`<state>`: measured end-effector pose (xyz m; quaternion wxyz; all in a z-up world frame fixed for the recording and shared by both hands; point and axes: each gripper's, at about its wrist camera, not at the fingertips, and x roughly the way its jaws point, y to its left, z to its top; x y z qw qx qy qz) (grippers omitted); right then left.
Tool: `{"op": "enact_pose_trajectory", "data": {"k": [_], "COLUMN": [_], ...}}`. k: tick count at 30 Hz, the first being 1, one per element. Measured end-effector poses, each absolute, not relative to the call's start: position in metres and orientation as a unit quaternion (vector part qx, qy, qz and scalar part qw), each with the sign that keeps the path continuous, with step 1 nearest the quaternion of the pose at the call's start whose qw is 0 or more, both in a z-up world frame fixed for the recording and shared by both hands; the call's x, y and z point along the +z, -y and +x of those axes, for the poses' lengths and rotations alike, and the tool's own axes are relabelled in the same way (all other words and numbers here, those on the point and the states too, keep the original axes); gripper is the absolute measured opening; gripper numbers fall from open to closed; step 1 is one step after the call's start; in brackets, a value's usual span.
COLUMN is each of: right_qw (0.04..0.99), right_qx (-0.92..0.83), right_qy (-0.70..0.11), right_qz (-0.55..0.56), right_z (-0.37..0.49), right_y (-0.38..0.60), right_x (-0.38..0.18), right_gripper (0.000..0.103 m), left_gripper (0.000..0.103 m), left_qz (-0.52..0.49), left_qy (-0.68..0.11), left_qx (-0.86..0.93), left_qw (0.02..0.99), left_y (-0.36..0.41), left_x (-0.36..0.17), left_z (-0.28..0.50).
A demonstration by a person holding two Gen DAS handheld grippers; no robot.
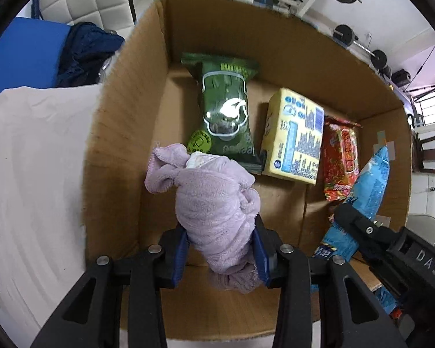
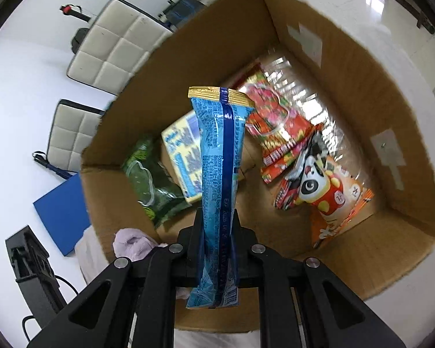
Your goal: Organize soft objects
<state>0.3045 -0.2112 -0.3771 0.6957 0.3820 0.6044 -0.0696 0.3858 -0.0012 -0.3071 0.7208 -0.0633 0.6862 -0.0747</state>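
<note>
My left gripper [image 1: 221, 249] is shut on a bunched lilac towel [image 1: 214, 203] and holds it over the near left part of an open cardboard box [image 1: 124, 133]. My right gripper [image 2: 217, 226] is shut on a long blue snack packet [image 2: 220, 179], held upright above the same box [image 2: 348, 66]; this packet also shows at the right of the left wrist view [image 1: 368, 185]. The towel shows at the lower left of the right wrist view [image 2: 133, 243].
In the box lie a green packet [image 1: 226, 110], a yellow pack [image 1: 295, 136], a red snack bag [image 1: 342, 159] and a panda-print bag [image 2: 319, 185]. A white cloth [image 1: 34, 174] lies left of the box. White padded chairs [image 2: 113, 43] stand behind.
</note>
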Motion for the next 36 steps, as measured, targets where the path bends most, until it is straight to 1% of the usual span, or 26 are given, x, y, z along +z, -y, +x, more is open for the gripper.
{"op": "enact_pose_trajectory", "data": {"k": [3, 6, 7, 8, 10, 12, 15, 17, 19, 21, 23, 28, 30, 31, 32, 33, 34, 35, 36], "right_qw": [0.685, 0.674, 0.672, 0.672, 0.676, 0.685, 0.696, 0.702, 0.706, 0.709, 0.713, 0.735, 0.744, 0.748, 0.753, 0.757, 0.76, 0.765, 0.769], "right_qx": [-0.064, -0.056, -0.052, -0.048, -0.04, -0.035, -0.035, -0.035, -0.033, -0.035, -0.035, -0.041, -0.046, -0.047, -0.048, -0.049, -0.05, -0.051, -0.05], "right_qy": [-0.62, -0.644, -0.652, -0.656, -0.658, -0.656, -0.654, -0.653, -0.653, -0.654, -0.655, -0.657, -0.654, -0.651, -0.648, -0.644, -0.641, -0.637, -0.633], "right_qz": [0.376, 0.357, 0.347, 0.34, 0.33, 0.315, 0.296, 0.282, 0.271, 0.26, 0.247, 0.165, 0.133, 0.119, 0.11, 0.1, 0.093, 0.084, 0.076], "right_z": [0.308, 0.314, 0.316, 0.317, 0.318, 0.318, 0.317, 0.313, 0.31, 0.306, 0.3, 0.281, 0.276, 0.273, 0.271, 0.268, 0.267, 0.265, 0.265], "right_y": [0.207, 0.2, 0.198, 0.195, 0.192, 0.189, 0.189, 0.192, 0.194, 0.2, 0.204, 0.208, 0.209, 0.209, 0.21, 0.211, 0.211, 0.211, 0.21], "right_x": [-0.391, -0.402, -0.405, -0.405, -0.404, -0.4, -0.392, -0.385, -0.379, -0.375, -0.37, -0.357, -0.351, -0.349, -0.346, -0.342, -0.34, -0.336, -0.334], "right_gripper": [0.016, 0.019, 0.028, 0.034, 0.063, 0.073, 0.073, 0.074, 0.079, 0.081, 0.081, 0.082, 0.082, 0.085, 0.088, 0.095, 0.098, 0.099, 0.102], "left_gripper": [0.04, 0.041, 0.041, 0.041, 0.042, 0.046, 0.051, 0.051, 0.052, 0.052, 0.052, 0.053, 0.061, 0.063, 0.063, 0.064, 0.065, 0.071, 0.083], "left_qz": [-0.064, -0.057, -0.056, -0.053, -0.045, -0.04, -0.043, -0.046, -0.047, -0.046, -0.041, -0.034, -0.031, -0.027, -0.025, -0.023, -0.02, -0.018, -0.013], "left_qy": [-0.693, -0.699, -0.7, -0.7, -0.697, -0.692, -0.686, -0.682, -0.677, -0.674, -0.666, -0.65, -0.646, -0.642, -0.639, -0.635, -0.631, -0.628, -0.625], "left_qx": [-0.075, -0.067, -0.068, -0.069, -0.067, -0.066, -0.066, -0.063, -0.061, -0.06, -0.058, -0.062, -0.062, -0.061, -0.06, -0.058, -0.055, -0.053, -0.051], "left_qw": [0.714, 0.71, 0.709, 0.709, 0.713, 0.718, 0.723, 0.727, 0.732, 0.735, 0.742, 0.756, 0.76, 0.764, 0.767, 0.77, 0.774, 0.776, 0.779], "left_y": [0.002, 0.003, 0.004, 0.005, 0.006, 0.006, 0.002, -0.001, -0.004, -0.005, -0.006, -0.009, -0.008, -0.007, -0.006, -0.005, -0.004, -0.003, -0.001], "left_x": [-0.313, -0.315, -0.315, -0.314, -0.311, -0.306, -0.299, -0.294, -0.288, -0.281, -0.273, -0.256, -0.253, -0.251, -0.25, -0.248, -0.247, -0.246, -0.246], "left_z": [0.39, 0.39, 0.389, 0.389, 0.387, 0.385, 0.384, 0.383, 0.382, 0.381, 0.378, 0.363, 0.356, 0.352, 0.349, 0.346, 0.343, 0.341, 0.338]}}
